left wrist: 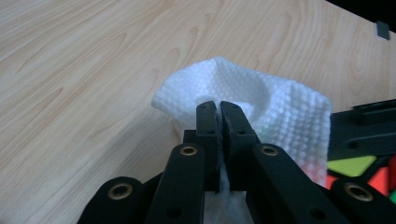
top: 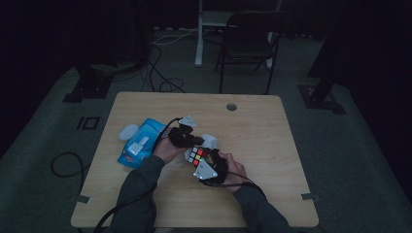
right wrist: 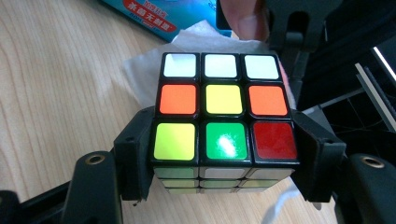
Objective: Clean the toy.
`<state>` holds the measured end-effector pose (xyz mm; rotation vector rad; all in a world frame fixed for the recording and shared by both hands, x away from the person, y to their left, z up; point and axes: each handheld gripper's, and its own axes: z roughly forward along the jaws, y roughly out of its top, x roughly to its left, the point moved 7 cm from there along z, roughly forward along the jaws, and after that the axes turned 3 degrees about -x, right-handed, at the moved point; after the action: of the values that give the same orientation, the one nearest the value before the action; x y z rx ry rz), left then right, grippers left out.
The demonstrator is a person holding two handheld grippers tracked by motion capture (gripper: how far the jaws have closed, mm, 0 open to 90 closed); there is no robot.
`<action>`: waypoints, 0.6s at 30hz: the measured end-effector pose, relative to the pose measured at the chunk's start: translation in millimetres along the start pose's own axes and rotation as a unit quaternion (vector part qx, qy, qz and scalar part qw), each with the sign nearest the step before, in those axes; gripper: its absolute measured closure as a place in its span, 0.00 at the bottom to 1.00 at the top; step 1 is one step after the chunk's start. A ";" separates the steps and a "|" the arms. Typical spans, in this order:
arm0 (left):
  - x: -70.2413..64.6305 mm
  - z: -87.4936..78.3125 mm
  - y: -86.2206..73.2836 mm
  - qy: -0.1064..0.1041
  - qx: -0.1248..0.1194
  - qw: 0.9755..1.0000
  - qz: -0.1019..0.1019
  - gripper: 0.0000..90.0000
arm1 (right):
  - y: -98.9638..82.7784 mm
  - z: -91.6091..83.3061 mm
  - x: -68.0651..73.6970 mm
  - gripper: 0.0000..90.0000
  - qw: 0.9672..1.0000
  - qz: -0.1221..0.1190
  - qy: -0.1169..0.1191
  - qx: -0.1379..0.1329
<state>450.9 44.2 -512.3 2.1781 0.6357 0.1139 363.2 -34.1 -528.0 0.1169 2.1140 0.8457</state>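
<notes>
Centre of the high view: right gripper clamps a puzzle cube between its jaws; left gripper, jaws pinched together on a white tissue, apparently touching the cube; blue tissue pack left of centre

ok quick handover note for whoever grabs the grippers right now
Left gripper: shut on the white wipe, held beside the cube.
Right gripper: shut on the Rubik's cube, jaws on two opposite sides, held above the wooden table.
Blue wipe pack: lies on the table, left of the hands.
Done: wipe out, cube picked up.
Left, probably: wipe the cube's faces, then set both down.
</notes>
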 end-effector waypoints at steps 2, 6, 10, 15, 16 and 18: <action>1.6 0.0 -1.1 0.002 0.001 1.000 -0.001 0.98 | 0.1 0.0 0.2 0.38 1.000 0.000 0.001 0.000; 9.6 -0.4 -6.4 0.026 0.012 1.000 -0.006 0.98 | -0.7 0.2 0.1 0.38 1.000 0.001 -0.001 0.001; 13.0 -3.7 -7.9 0.030 -0.002 0.999 -0.019 0.98 | -3.5 -1.2 -4.3 0.38 1.000 0.010 -0.002 0.002; 12.3 -9.1 -5.6 0.038 -0.023 0.999 -0.026 0.98 | -6.6 -1.7 -7.8 0.38 0.999 0.032 0.006 -0.001; 11.9 -10.6 -4.9 0.040 -0.027 0.999 -0.024 0.98 | -8.4 -1.7 -8.9 0.38 0.998 0.054 0.013 -0.002; 9.0 -15.4 -3.2 0.047 -0.042 0.998 -0.024 0.97 | -10.3 -1.6 -10.7 0.38 0.996 0.086 0.028 -0.006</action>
<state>452.9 61.1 -506.1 2.0846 0.7234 0.2136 371.0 -46.8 -526.4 0.2740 2.1743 0.9732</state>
